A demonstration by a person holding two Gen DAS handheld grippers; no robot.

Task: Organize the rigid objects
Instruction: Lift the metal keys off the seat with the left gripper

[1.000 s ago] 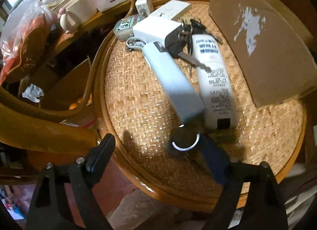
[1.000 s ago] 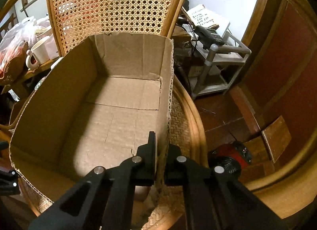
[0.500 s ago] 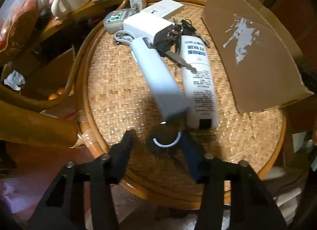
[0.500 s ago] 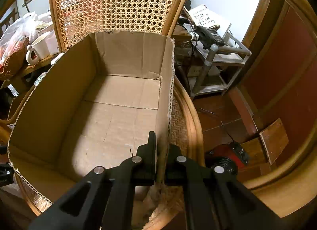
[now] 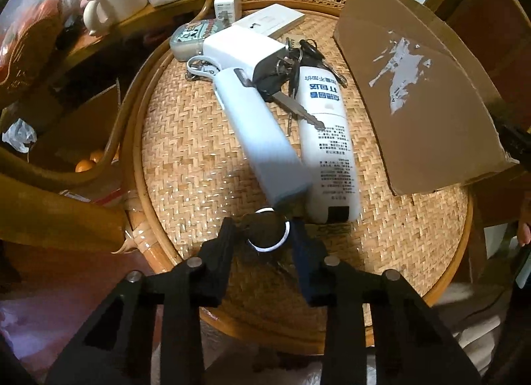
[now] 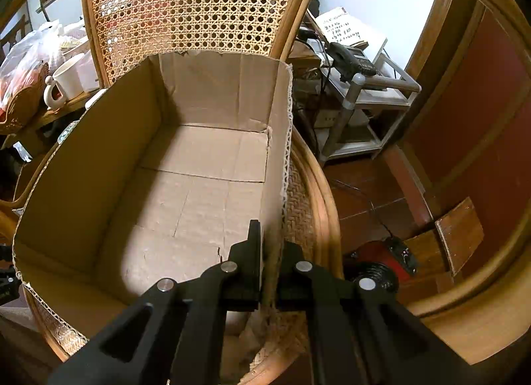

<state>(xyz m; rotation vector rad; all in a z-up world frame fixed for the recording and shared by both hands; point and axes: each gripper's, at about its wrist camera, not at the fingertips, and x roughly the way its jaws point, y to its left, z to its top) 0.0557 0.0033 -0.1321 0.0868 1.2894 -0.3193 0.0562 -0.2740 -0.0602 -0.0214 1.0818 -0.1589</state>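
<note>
**Left jaws closing around the dark round item; right gripper pinching the box wall**

You are working on a small dark round object with a white ring, lying on the woven chair seat at its near edge. Your left gripper is straddling it, its jaws closing with the object between them; whether the pads are pressing on it yet cannot be told. Just beyond it, a pale blue bar-shaped device and a white printed bottle are lying side by side, a key bunch draped over their far ends. Your right gripper is clamping tight on the near right wall of the open cardboard box, which is sitting on the same seat.
</note>
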